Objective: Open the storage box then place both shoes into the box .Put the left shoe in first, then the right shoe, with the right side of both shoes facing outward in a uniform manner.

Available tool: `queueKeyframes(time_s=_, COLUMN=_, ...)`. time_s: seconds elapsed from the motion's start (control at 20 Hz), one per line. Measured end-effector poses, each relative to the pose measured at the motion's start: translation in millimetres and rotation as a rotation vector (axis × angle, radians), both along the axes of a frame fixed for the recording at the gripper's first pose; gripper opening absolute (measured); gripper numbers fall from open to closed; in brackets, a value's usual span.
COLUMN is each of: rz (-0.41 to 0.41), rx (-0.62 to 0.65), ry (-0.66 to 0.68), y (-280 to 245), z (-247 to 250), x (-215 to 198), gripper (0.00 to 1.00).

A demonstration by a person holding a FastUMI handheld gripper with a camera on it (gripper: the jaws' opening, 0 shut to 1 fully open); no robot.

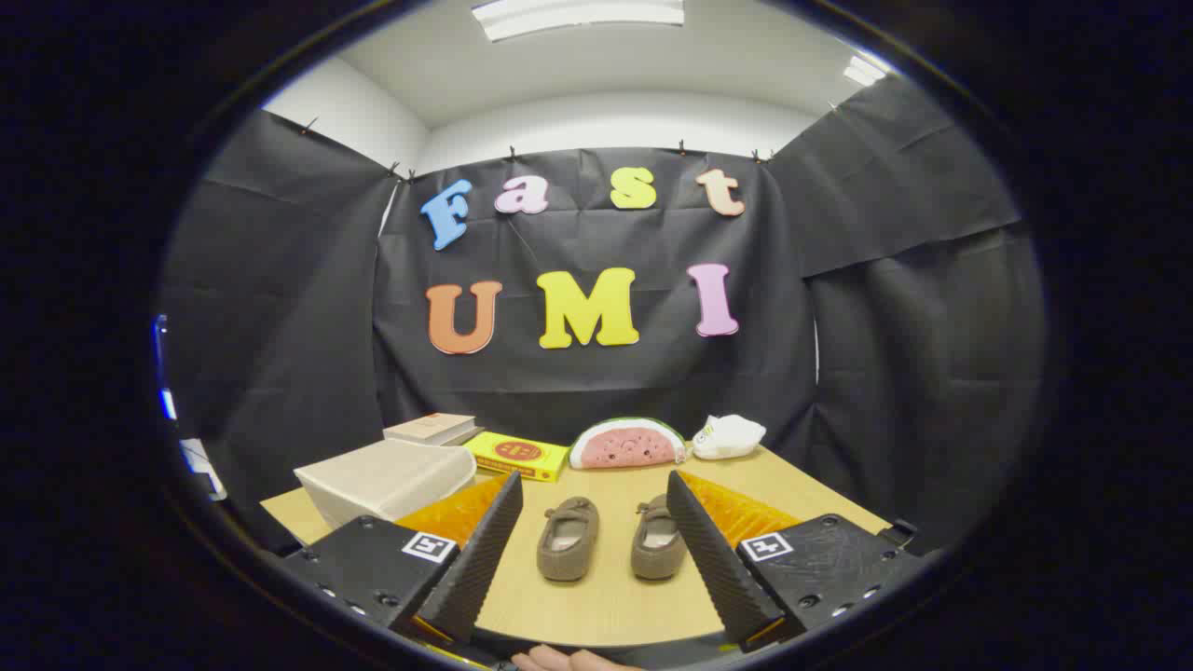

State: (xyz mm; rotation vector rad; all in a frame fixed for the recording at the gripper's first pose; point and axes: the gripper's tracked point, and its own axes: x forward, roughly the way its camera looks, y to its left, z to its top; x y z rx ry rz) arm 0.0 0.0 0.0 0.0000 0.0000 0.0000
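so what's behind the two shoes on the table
Behind the two shoes, which lie between the open gripper fingers, a watermelon-slice toy sits by the black cloth wall, with a yellow box and a white bundle beside it. The storage box interior is hidden.

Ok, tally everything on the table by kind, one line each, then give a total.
Brown fabric slippers: 2
White closed storage box: 1
Book: 1
Yellow flat carton: 1
Watermelon-slice plush: 1
White crumpled bag: 1
Total: 7
The claw is open, holding nothing.
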Motion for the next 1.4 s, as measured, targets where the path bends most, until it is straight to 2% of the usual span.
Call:
queueKeyframes(time_s=0.5, rz=-0.048, rx=0.007, ry=0.004, y=-13, z=-5, x=4, gripper=0.95)
queueKeyframes(time_s=0.95, rz=-0.035, rx=0.016, ry=0.008, y=-10, z=-14, x=19, gripper=0.97)
queueKeyframes(time_s=1.15, rz=0.018, rx=0.049, ry=0.027, y=1, z=-23, x=50, gripper=0.95)
queueKeyframes(time_s=1.4, rz=0.194, rx=0.107, ry=0.122, y=56, z=-39, x=114, gripper=0.95)
